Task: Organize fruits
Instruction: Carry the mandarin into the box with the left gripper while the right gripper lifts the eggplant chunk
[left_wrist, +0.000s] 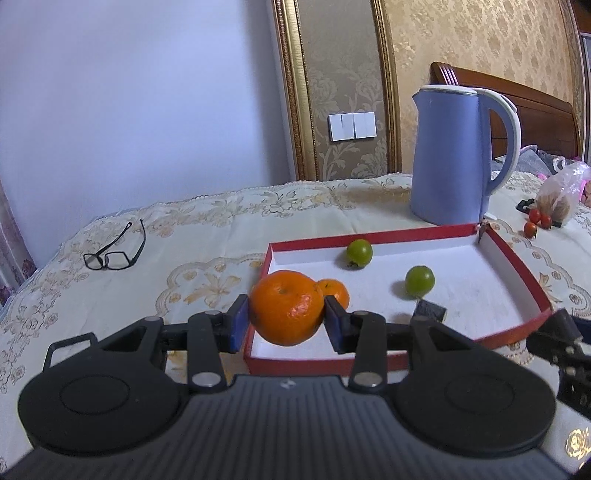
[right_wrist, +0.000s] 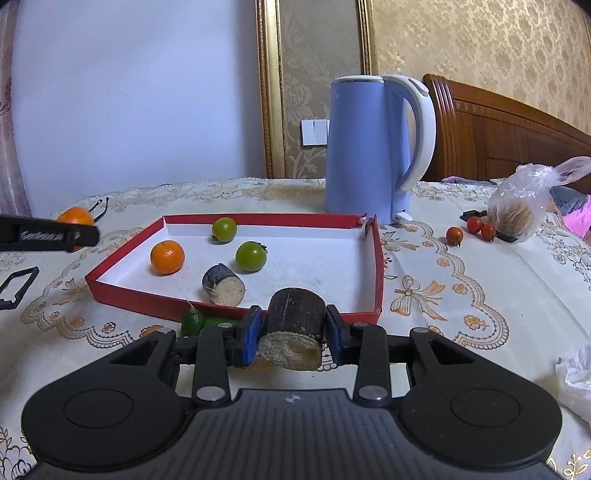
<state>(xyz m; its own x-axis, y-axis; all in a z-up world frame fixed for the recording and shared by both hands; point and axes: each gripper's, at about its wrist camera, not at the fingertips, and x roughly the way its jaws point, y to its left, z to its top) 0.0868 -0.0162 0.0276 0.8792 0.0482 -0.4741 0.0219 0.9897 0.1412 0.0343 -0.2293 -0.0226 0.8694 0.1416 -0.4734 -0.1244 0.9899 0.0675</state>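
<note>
A: Nearest, the left gripper (left_wrist: 287, 319) clamped a large orange (left_wrist: 286, 306) over the red tray (right_wrist: 236, 301) corner; the right gripper (right_wrist: 293, 334) gripped a dark sugarcane piece (right_wrist: 293, 332) short of its near wall.

B: Why?

A: Probably both awaited dropping in.

B: Inside?

A: One small orange (right_wrist: 167, 257), two green fruits (right_wrist: 251, 256), one cane piece (right_wrist: 223, 284); three cherry tomatoes (right_wrist: 454, 235) remained outside.
</note>
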